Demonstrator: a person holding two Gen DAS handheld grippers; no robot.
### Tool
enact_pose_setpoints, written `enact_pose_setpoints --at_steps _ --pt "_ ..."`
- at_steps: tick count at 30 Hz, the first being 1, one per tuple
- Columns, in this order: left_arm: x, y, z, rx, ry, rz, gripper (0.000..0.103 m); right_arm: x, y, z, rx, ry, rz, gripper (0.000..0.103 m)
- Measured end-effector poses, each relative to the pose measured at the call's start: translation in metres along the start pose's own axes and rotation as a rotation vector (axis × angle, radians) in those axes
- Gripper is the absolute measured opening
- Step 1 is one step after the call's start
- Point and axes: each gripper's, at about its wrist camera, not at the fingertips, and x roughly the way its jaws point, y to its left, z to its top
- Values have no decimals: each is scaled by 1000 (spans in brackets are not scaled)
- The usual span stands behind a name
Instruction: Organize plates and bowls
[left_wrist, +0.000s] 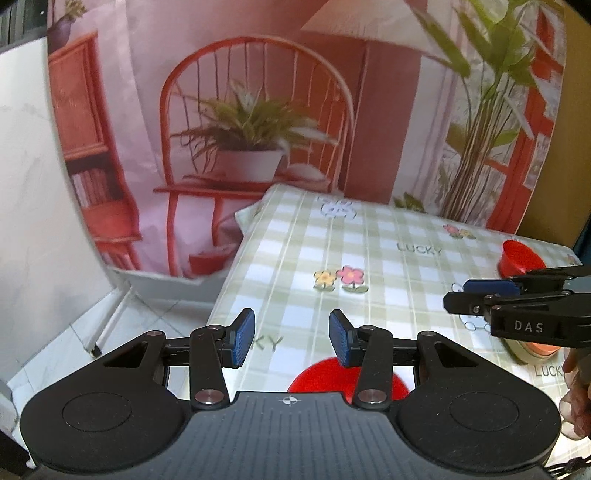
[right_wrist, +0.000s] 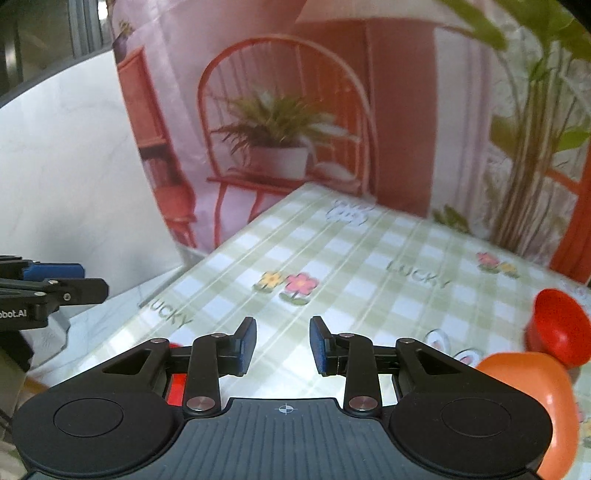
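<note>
You hovered both spread, empty tongs, left gripper (left_wrist: 291, 338) above the red plate (left_wrist: 314, 373), right gripper (right_wrist: 282, 345) left of the orange bowl (right_wrist: 532, 391); a first grasp seemed next

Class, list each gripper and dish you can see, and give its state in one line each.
Left gripper: open, empty.
Right gripper: open, empty.
Red bowl: tilted on the tablecloth.
Orange dish: beside the red bowl.
Red plate: flat, beneath the left gripper.

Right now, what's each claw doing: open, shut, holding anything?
Left claw: open, holding nothing, above the checked tablecloth.
Right claw: open, holding nothing, also over the tablecloth.
</note>
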Motion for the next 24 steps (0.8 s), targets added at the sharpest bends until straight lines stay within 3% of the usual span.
enact_pose_setpoints --at_steps 13,24 --pt "22 9 -43 -30 110 -18 47 25 38 -25 -84 107 62 29" --pt "35 9 -62 -48 165 -24 47 44 41 -43 -57 196 88 28"
